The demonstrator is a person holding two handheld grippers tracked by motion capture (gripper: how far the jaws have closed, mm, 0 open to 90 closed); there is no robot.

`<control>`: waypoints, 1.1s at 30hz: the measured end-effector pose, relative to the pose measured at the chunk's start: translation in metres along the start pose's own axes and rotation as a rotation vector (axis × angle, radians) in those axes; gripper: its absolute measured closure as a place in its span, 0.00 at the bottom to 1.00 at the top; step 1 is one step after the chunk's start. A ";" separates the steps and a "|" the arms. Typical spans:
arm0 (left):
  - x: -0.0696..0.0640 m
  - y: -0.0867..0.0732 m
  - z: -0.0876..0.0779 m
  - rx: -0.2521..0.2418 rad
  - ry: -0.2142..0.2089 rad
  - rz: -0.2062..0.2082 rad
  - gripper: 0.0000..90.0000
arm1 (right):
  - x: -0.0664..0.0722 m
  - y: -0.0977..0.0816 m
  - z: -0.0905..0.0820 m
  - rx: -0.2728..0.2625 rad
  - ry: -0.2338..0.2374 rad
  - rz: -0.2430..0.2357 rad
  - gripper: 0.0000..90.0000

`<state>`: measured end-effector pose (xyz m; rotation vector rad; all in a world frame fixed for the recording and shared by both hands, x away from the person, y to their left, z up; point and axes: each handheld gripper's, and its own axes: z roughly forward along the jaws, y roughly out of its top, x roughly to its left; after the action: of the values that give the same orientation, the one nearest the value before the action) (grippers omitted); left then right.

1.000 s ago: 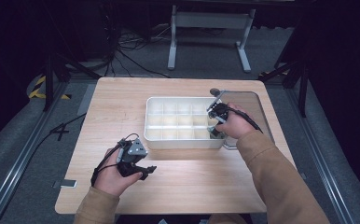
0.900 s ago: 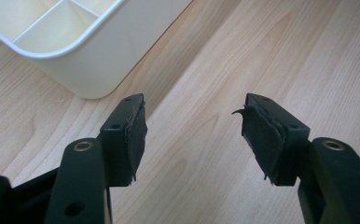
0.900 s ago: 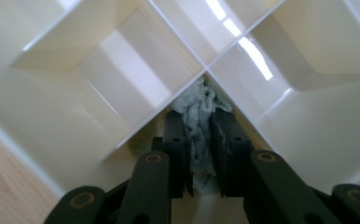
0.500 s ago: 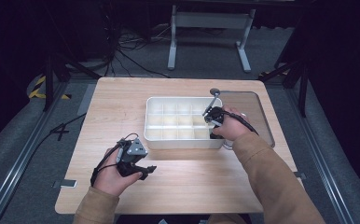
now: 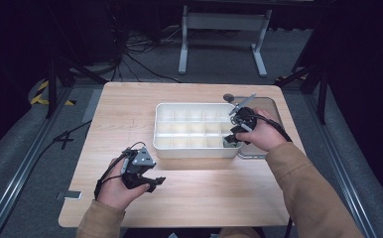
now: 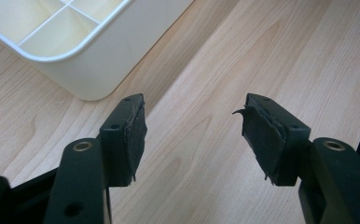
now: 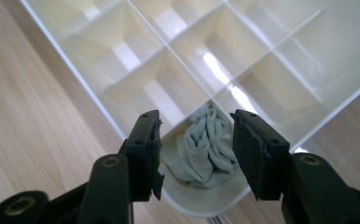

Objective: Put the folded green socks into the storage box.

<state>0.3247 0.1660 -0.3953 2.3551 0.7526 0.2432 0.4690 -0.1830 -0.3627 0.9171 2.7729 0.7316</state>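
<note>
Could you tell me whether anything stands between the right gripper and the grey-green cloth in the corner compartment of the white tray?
Nothing visible does. The right gripper hangs open just above the cloth, which lies crumpled in the tray's corner compartment, its jaws apart on either side.

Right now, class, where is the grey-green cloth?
The cloth lies bunched in the near right corner compartment of the white tray, just below the right gripper.

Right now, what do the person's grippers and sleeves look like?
Both are black two-jaw tools. The left gripper carries a grey three-cornered plate on top and trails a thin black cable; its fingers wear frayed dark pads. The right gripper trails a thicker black cable over the hand. Both sleeves are tan.
</note>
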 end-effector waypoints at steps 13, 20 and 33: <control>-0.005 0.004 -0.002 -0.003 -0.024 0.010 0.44 | 0.027 -0.030 -0.038 -0.218 0.064 -0.063 0.54; -0.006 0.006 -0.001 0.002 -0.033 0.011 0.43 | 0.041 -0.049 -0.045 -0.268 0.095 -0.075 0.50; -0.009 0.009 0.001 0.020 -0.045 0.023 0.43 | 0.067 -0.093 -0.042 -0.325 0.135 -0.070 0.45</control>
<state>0.3218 0.1553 -0.3902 2.3811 0.7100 0.1919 0.3544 -0.2252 -0.3694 0.7277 2.6639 1.2265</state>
